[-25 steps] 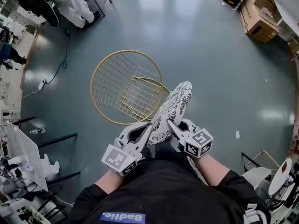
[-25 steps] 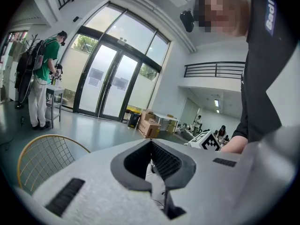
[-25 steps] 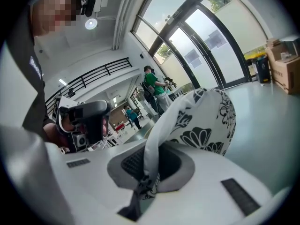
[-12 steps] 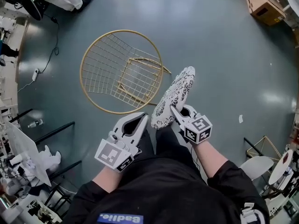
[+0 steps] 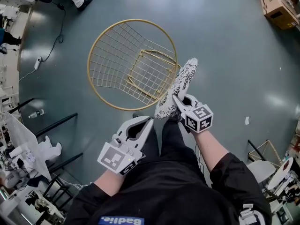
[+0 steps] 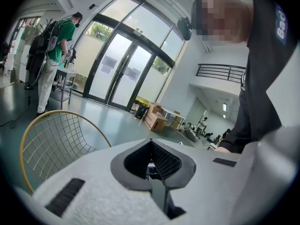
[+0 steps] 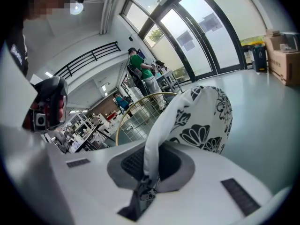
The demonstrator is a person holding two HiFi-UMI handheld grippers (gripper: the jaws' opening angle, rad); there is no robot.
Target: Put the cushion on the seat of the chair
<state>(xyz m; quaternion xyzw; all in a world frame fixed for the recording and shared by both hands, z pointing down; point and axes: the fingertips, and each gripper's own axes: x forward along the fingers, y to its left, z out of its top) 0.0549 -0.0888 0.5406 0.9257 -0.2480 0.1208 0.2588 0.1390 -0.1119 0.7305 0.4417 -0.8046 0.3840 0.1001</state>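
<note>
The white cushion [image 5: 179,86] with a black flower print stands on edge in the air, its far end over the right rim of the gold wire chair [image 5: 115,55]. My right gripper [image 5: 176,101] is shut on the cushion's near edge. In the right gripper view the cushion [image 7: 201,121] rises from between the pads of the right gripper [image 7: 152,158], with the chair's mesh behind it. My left gripper [image 5: 149,121] is lower left of the cushion, apart from it, shut with nothing in it. In the left gripper view the left gripper [image 6: 151,144] points past the chair [image 6: 56,139].
Cardboard boxes [image 5: 279,6] sit at the top right. A cable [image 5: 51,55] trails on the floor left of the chair. Benches and racks [image 5: 18,144] line the left side. A person in green [image 6: 51,55] stands by the glass doors.
The left gripper has come away from the cushion's near end and dropped back to the lower left. The right gripper has carried the cushion toward the chair's right rim.
</note>
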